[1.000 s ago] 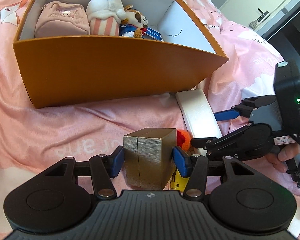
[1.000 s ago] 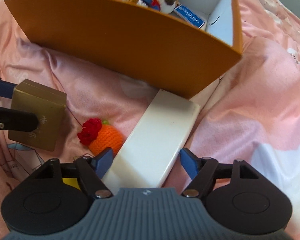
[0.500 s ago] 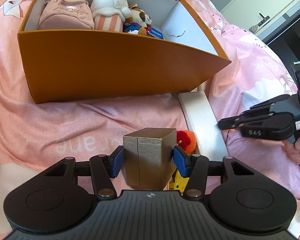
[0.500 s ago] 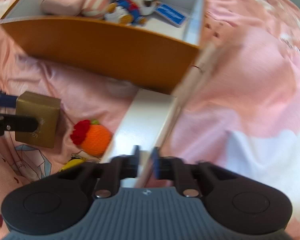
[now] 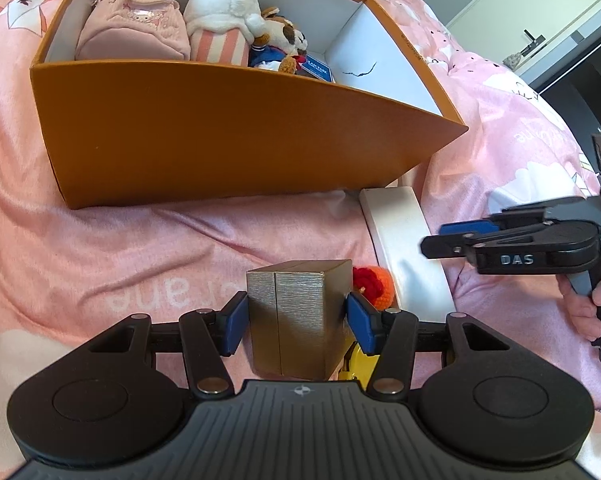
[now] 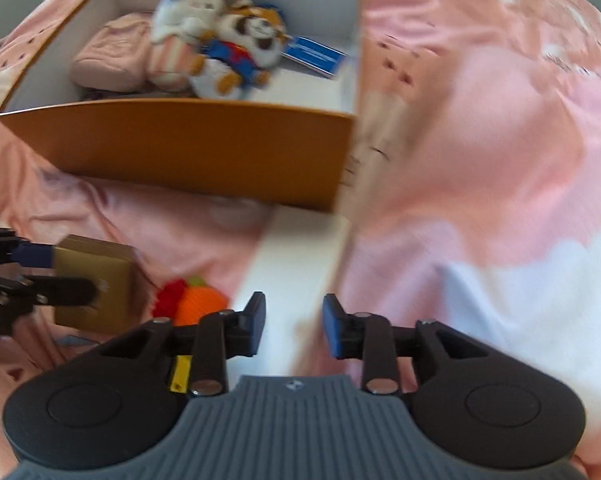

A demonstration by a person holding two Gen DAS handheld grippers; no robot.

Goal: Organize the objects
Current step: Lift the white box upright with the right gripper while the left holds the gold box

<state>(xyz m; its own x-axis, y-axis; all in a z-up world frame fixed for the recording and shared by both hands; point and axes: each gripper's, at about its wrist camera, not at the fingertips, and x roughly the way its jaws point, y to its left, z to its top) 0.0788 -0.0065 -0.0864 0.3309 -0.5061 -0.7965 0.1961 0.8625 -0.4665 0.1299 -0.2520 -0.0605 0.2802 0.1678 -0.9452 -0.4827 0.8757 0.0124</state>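
Observation:
My left gripper (image 5: 296,328) is shut on a gold box (image 5: 296,312), its blue pads pressing both sides; it shows as well in the right wrist view, gold box (image 6: 96,280). To its right a long white box (image 5: 400,236) lies on the pink bedspread, one end against the orange storage box (image 5: 220,132). My right gripper (image 6: 294,330) hovers over the white box (image 6: 296,256). Its jaws are opening and the pads touch nothing. A crocheted orange toy (image 5: 374,284) lies between the gold box and the white box.
The orange storage box (image 6: 180,140) holds a pink pouch (image 5: 132,36), a white striped plush (image 5: 224,20), a small plush animal (image 6: 252,40) and a blue card (image 5: 318,70). A yellow object (image 5: 356,364) lies under the gold box. The pink bedspread (image 5: 120,248) lies all around. A hand (image 5: 588,300) holds the right gripper.
The right gripper lifted off the white box and drew back to the right, closed its jaws, then partly reopened them. The left gripper and gold box stayed put.

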